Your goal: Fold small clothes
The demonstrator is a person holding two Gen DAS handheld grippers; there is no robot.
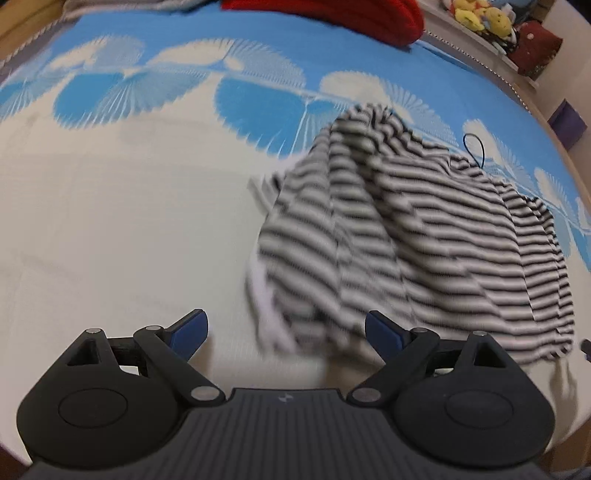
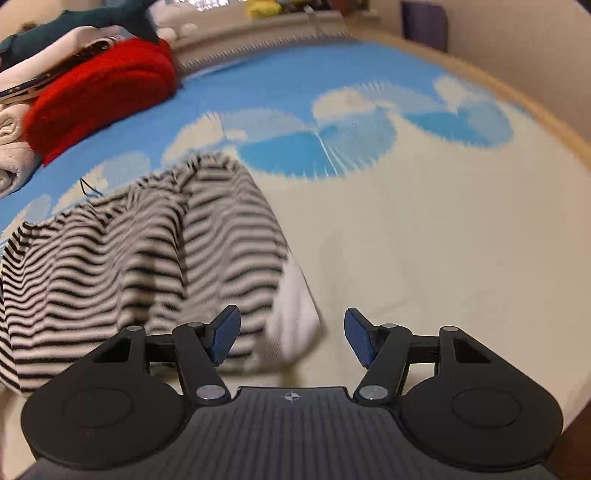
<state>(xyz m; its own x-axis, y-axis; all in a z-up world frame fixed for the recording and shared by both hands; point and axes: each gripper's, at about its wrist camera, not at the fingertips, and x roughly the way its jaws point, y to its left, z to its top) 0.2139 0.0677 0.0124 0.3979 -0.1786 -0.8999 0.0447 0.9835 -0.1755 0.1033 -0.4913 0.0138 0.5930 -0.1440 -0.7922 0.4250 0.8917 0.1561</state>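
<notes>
The striped top (image 1: 413,236) lies rumpled on the bed (image 1: 110,221), not yet folded flat. From the left gripper (image 1: 286,332) it sits at about one o'clock, its white hem reaching down between the spread, empty jaws. From the right gripper (image 2: 291,339) it lies at ten o'clock, the hem just beside the left pad; those jaws also stand apart, holding nothing. Both look equally near. Its long axis seems to run between them.

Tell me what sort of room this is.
Likely a bedroom: the striped garment lies on a bed with a blue and cream cover, folded clothes sit at its far end, and soft toys line a shelf behind.
</notes>
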